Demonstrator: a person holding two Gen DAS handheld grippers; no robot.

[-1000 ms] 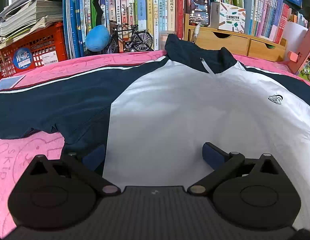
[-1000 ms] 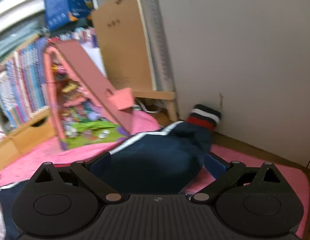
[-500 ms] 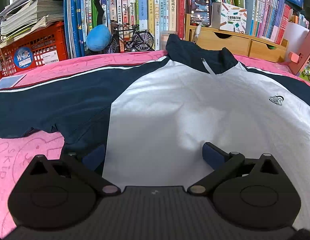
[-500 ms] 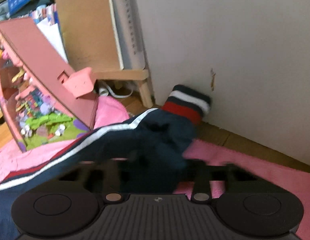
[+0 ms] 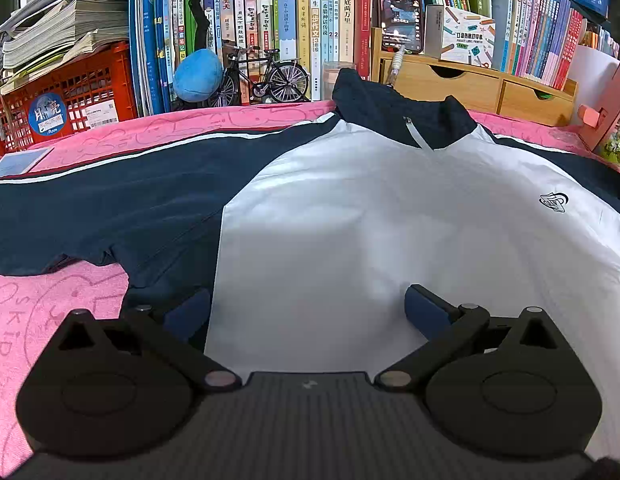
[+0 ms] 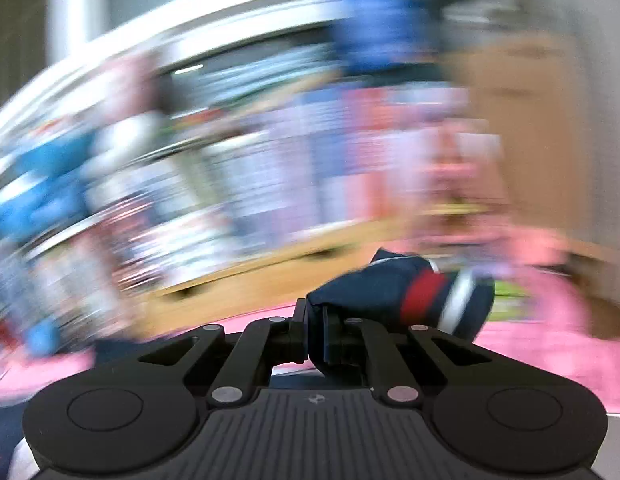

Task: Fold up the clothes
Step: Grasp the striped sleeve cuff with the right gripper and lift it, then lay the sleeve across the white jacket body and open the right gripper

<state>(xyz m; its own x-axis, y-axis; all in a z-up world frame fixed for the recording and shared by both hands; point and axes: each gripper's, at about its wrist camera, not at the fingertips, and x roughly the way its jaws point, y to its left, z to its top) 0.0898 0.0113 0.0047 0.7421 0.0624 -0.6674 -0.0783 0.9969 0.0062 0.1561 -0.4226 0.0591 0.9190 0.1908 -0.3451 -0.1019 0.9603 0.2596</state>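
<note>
While one jacket [image 5: 350,208] lies flat on the pink blanket [image 5: 50,304], two grippers work it.
Left gripper [image 5: 306,308] gapes over the white front; right gripper [image 6: 316,336] clenches one striped sleeve cuff [image 6: 434,300]; behind the jacket, one bookshelf [image 5: 310,20].

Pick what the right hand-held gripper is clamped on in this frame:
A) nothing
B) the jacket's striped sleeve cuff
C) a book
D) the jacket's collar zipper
B: in the right wrist view the right hand-held gripper is shut on the navy sleeve cuff with its red and white stripes.
</note>
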